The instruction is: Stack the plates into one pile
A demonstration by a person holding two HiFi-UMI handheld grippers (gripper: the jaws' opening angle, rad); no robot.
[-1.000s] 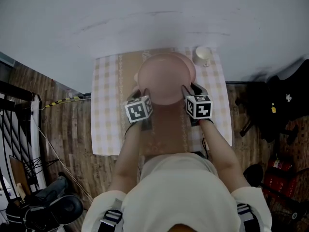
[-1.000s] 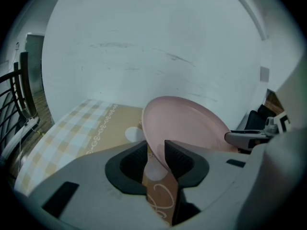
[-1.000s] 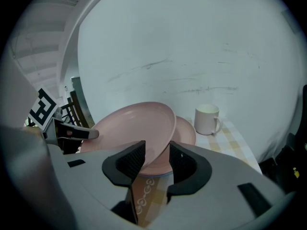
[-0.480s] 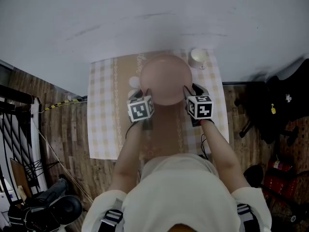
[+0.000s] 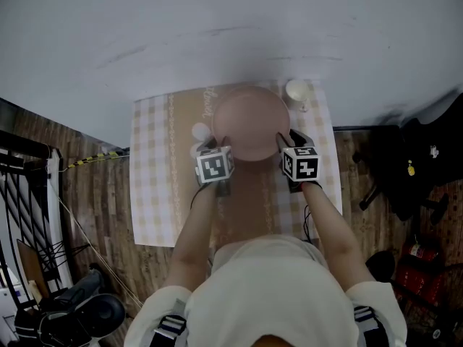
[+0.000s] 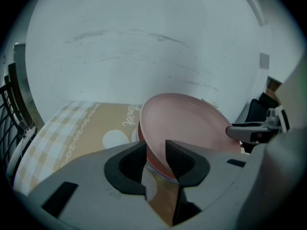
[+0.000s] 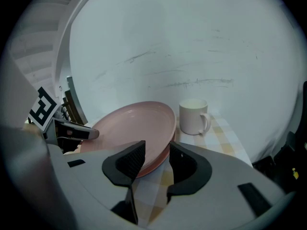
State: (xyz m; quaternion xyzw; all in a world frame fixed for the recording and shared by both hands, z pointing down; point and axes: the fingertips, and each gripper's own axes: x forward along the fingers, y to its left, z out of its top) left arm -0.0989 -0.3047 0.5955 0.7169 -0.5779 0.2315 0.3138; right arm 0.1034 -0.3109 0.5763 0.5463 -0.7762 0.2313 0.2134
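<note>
Pink plate (image 5: 251,121) has shifted toward 12 o'clock, now over the lower plate (image 7: 156,163); left hand-held gripper (image 5: 220,143) grips its 9 o'clock rim, jaws just easing open, right hand-held gripper (image 5: 281,139) its 3 o'clock rim; release apparently remains.

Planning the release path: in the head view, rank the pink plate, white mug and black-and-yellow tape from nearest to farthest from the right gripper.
1. pink plate: rim between the right gripper's jaws, on its left.
2. white mug: straight ahead, beyond the plate.
3. black-and-yellow tape: far left, on the floor.
</note>
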